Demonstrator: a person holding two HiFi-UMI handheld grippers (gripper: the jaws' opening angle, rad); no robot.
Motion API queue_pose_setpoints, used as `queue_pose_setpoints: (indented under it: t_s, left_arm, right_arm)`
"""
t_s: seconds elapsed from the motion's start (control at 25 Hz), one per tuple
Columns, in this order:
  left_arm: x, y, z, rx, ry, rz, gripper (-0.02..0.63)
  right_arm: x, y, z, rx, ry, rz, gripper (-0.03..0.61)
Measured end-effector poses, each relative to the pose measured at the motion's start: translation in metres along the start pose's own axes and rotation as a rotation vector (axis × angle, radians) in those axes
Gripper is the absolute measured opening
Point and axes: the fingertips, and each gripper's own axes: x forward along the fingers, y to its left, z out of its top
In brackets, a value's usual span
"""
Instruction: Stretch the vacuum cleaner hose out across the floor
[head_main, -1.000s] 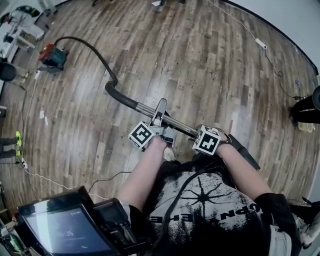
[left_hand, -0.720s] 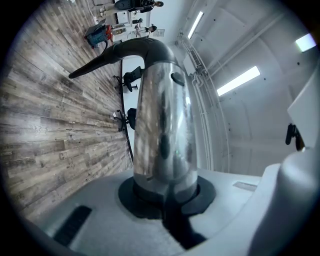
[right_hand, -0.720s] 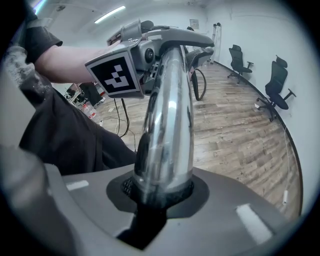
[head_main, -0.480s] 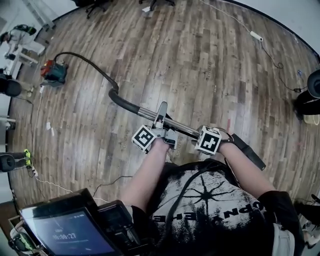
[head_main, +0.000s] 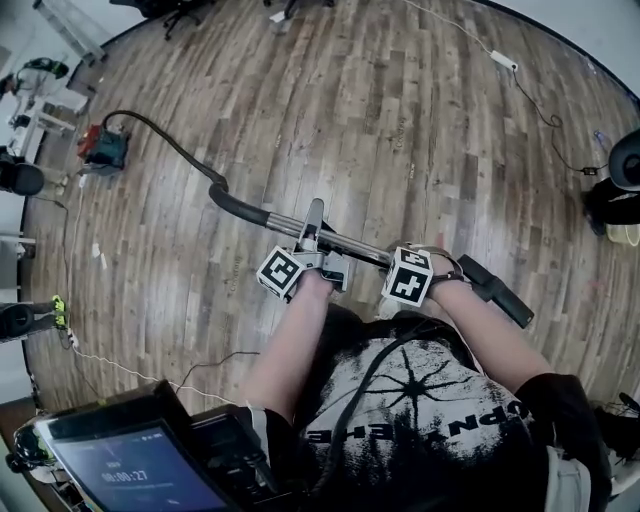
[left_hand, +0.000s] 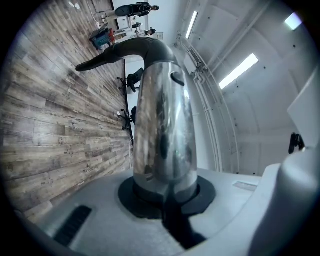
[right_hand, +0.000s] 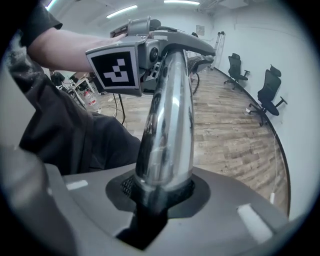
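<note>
The vacuum cleaner (head_main: 103, 147), red and teal, sits far left on the wood floor. Its black hose (head_main: 165, 135) runs in a shallow curve to the black handle bend (head_main: 232, 205). From there a chrome wand (head_main: 288, 224) goes right to a black end piece (head_main: 497, 292). My left gripper (head_main: 308, 252) is shut on the chrome wand (left_hand: 162, 130), which fills the seat between its pads. My right gripper (head_main: 402, 262) holds the same wand (right_hand: 167, 130) further right; its jaws are opening, with the tube still seated in the pads.
A white power strip (head_main: 501, 61) and its cable trail across the floor at the top right. Office chairs (right_hand: 267, 95) stand along the wall. A screen device (head_main: 130, 465) hangs at the bottom left, and thin cables (head_main: 120, 365) lie near it. Dark gear (head_main: 615, 195) sits at the right edge.
Both grippers stay on the wand. The wand and grippers have shifted slightly in the head view, and the hose curve near the handle looks flatter.
</note>
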Motion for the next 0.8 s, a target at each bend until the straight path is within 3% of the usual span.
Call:
queue_pose_setpoints:
  t_s: [0.28,0.8]
  left_arm:
    - [0.034,0.007,-0.007,-0.018,-0.006,0.012,0.037]
    - [0.122,0.061,0.021,-0.078,0.106,0.054,0.037]
  right_arm:
    - [0.003,-0.038,-0.010,-0.032,0.022,-0.090,0.104]
    - [0.036,-0.122,0.006,0.064,0.100,-0.161,0.108]
